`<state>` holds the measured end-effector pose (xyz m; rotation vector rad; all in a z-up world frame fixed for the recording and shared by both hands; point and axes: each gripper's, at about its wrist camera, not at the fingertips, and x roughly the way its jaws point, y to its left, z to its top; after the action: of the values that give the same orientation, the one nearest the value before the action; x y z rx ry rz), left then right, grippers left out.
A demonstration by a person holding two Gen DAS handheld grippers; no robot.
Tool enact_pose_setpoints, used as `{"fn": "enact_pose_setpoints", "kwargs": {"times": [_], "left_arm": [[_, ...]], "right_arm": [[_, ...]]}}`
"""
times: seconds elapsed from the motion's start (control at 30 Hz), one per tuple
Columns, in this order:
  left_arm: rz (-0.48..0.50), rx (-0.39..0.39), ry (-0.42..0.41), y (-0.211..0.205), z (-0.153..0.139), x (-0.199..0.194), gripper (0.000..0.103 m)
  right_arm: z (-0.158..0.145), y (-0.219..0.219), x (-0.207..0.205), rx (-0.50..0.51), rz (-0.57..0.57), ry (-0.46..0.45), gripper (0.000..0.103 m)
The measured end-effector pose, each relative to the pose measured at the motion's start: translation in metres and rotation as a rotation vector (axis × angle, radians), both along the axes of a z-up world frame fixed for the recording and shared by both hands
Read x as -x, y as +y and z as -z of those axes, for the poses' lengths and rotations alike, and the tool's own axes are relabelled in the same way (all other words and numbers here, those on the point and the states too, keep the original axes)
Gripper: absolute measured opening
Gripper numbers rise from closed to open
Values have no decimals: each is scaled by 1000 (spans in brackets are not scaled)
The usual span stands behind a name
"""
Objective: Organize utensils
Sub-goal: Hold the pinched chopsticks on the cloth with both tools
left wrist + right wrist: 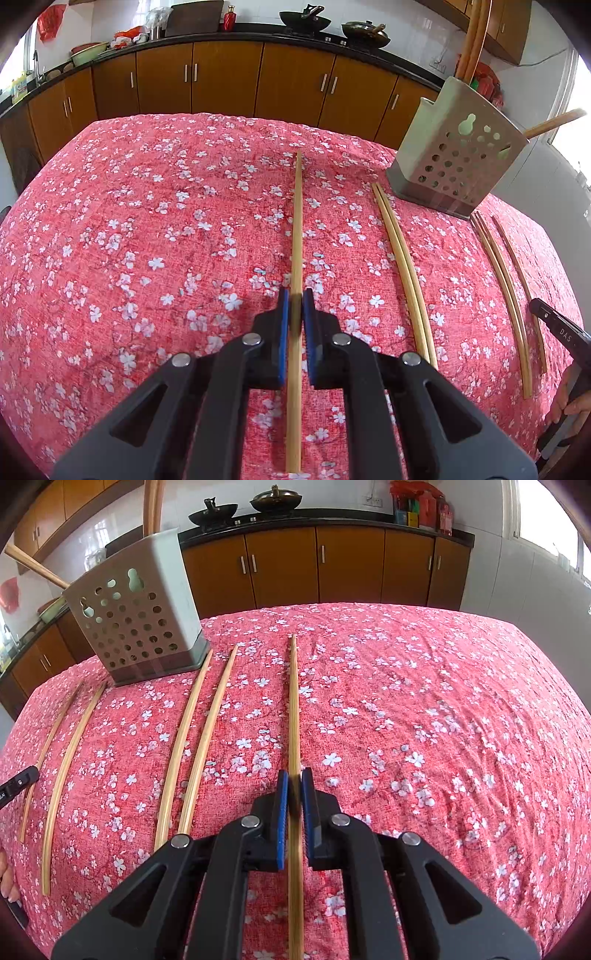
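Observation:
My left gripper is shut on a pair of bamboo chopsticks that points straight ahead, just above the red floral tablecloth. My right gripper is shut on another chopstick pair in the same way. A beige perforated utensil holder stands at the far side, with chopsticks standing in it; it also shows in the right wrist view. Between the grippers lie two loose pairs, also seen in the left wrist view.
Brown kitchen cabinets and a black counter with woks run behind the table. The table's far edge is a little beyond the chopstick tips. The other gripper's black body shows at the right edge.

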<state>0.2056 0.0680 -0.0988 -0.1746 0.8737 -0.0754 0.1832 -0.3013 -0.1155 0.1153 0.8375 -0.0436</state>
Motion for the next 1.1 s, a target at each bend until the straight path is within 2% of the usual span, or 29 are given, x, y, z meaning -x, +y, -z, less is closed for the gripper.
{"fn": "enact_pose_setpoints", "kwargs": {"times": [0.83,0.9,1.0,1.1], "left_arm": [[0,1,-2,0,0,-1,10],[2,-17,-2,-1,0,-1,10],[22,-92,1,-11,0,0,10],[31,-112,2,-13,1,3,10]], "right_arm": [[-1,-1,0,-12,5,0,9],[-1,-1,1,-10,8,0,9],[-1,-1,5,-13,13,0,10],[0,0,9,-17,13,0,10]]}}
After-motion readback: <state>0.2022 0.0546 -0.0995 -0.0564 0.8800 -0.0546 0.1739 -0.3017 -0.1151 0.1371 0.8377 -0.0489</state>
